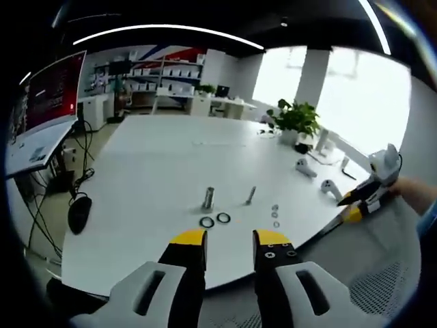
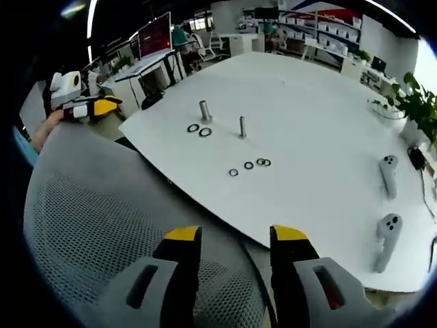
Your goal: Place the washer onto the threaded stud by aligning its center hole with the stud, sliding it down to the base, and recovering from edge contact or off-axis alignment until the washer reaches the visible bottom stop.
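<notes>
Washers [image 2: 199,130] beside stud [image 2: 242,126] (no legible writing anywhere).

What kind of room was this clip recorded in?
Likely an open-plan office or lab: a large white table holding metal studs and washers, a red-lit monitor on a side desk, white shelving with storage boxes, and a potted green plant beside bright windows.

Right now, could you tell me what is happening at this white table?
A person holds a gripper in each hand, back from the table edge; the left gripper and right gripper are both open and empty. On the table stand a thick stud and a thinner stud, with two larger washers beside the thick one and small washers nearer the edge. Nothing is picked up yet.
</notes>
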### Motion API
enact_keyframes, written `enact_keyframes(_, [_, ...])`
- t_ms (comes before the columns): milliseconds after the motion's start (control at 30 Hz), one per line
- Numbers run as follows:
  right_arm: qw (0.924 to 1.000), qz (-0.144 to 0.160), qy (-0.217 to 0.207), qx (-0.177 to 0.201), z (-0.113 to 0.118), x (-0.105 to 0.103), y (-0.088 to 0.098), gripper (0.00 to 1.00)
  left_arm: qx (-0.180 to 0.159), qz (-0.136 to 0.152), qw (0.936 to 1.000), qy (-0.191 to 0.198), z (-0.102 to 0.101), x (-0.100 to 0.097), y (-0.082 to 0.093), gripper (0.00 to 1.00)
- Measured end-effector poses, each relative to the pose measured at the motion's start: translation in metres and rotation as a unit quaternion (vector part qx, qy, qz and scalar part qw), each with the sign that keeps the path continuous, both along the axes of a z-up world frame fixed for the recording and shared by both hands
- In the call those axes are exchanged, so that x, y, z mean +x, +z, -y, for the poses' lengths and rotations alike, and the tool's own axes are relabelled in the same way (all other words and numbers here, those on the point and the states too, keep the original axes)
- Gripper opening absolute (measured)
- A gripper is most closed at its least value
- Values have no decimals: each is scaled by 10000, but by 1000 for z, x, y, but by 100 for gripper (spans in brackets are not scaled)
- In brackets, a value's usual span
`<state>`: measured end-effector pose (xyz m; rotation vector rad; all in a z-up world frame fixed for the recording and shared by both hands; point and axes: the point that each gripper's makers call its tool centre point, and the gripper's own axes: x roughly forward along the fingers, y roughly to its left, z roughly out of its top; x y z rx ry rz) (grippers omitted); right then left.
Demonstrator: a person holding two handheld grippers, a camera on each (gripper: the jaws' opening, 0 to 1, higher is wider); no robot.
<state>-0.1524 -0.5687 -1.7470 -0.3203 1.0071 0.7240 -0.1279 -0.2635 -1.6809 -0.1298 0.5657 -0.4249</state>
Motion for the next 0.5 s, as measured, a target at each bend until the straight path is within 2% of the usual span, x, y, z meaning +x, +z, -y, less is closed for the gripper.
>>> enact_keyframes(67, [9980,-269,475,-331,3,-1,-5,43,-27,-13,10000,-1,1,0,0,22])
enact_keyframes(133, [9960,-233,733,-455,0,4,-3,39,18,-71,10000,-55,2,-1,-2,22])
enact_keyframes(233, [9970,-276,548,-464,0,19,-5,32,-35,20,10000,-19,2,0,1,21])
enact_keyframes(333, [9984,-301,399,-281,-3,30,-1,27,-56,25,9999,115,-2,1,2,21])
enact_keyframes(433, [9978,-122,620,-213,-7,38,8,27,-98,33,9998,183,-4,2,3,20])
enact_keyframes(500, [9972,-110,677,-282,-3,42,7,27,-93,37,9998,200,-4,1,3,20])
